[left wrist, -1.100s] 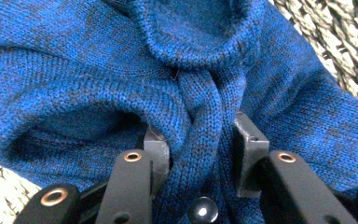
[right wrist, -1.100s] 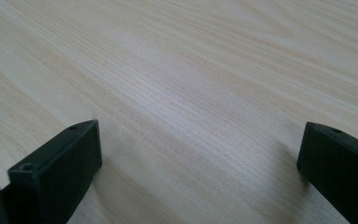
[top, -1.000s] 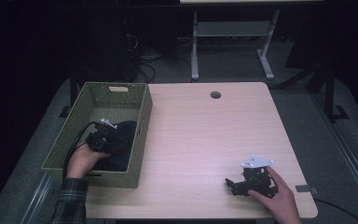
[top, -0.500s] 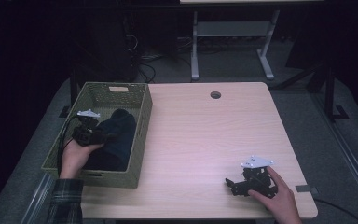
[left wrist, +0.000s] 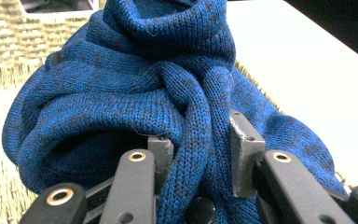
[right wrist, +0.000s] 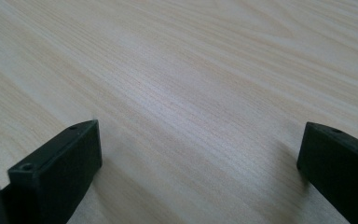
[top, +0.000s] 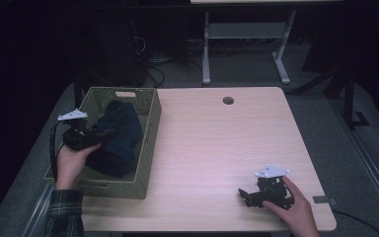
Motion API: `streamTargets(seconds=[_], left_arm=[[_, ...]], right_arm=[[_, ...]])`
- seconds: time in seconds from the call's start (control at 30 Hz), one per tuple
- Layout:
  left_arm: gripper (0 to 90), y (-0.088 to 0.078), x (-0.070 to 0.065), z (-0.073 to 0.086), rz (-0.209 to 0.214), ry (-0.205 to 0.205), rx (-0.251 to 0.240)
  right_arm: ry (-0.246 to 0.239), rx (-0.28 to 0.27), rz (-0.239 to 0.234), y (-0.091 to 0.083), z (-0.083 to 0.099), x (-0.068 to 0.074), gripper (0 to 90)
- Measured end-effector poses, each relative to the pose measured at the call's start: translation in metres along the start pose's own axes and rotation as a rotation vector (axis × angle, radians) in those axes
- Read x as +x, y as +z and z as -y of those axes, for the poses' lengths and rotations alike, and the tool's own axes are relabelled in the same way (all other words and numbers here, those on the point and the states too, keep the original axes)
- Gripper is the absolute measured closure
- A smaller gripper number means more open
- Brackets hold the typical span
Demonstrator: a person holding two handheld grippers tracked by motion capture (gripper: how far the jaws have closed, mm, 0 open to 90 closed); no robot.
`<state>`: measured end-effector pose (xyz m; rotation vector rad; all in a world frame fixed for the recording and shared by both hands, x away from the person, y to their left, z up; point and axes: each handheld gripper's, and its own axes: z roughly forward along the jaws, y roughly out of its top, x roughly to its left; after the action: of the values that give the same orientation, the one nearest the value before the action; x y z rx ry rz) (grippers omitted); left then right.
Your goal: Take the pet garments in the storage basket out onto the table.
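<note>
- Clamping a twisted fold of the blue knitted sweater (left wrist: 168,93) between the pads (left wrist: 242,154) of the left gripper (top: 86,137), with the knit bunching between and over both jaws in the left gripper view.
- Gripping near the middle of the bundle, judging by the folds bulging on both sides of the jaws.
- Holding the sweater inside the green woven basket (top: 150,143) at the left side of the table (top: 217,148), bulk standing up above the rim yet apparently resting on the basket floor at its near end.
- Resting the right gripper (top: 246,195) on the bare wood near the table's front right corner, jaws spread wide with nothing between them, well apart from the basket.
- Judging progress: grasp made, lift only beginning; clearing the basket wall and setting the garment on the open tabletop looking like the remaining work, with spreading or folding possibly to come.
- Struggling to tell, from the dim high view, how much of the sweater hangs free and how much lies on the basket bottom.
- Hiding the lower part of the garment behind the near basket wall and the left hand (top: 69,165).
- Cutting off the sleeves and hem from the left gripper view, so leaving the garment's full shape unclear.
</note>
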<state>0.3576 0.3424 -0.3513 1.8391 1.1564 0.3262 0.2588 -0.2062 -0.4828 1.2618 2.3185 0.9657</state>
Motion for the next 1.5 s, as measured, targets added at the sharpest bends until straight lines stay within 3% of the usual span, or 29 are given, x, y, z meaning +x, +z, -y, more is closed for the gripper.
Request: streamTargets(seconds=[0.4,0.77,0.97,1.5], left_arm=[[67.1,-0.018,-0.005,-0.014,0.044,0.024,-0.110],[67.0,-0.028,-0.023,-0.030,0.085,0.070,-0.151],[67.1,-0.030,-0.033,-0.039,0.116,0.091,-0.175],[67.2,-0.028,-0.075,-0.064,0.207,0.162,-0.237]], right_arm=[[-0.002,-0.001,-0.002,0.000,0.000,0.000,0.0],[-0.004,-0.001,-0.002,0.000,0.000,0.000,0.0],[-0.004,-0.001,-0.002,0.000,0.000,0.000,0.0],[-0.004,0.001,-0.005,0.001,-0.001,0.000,0.0]])
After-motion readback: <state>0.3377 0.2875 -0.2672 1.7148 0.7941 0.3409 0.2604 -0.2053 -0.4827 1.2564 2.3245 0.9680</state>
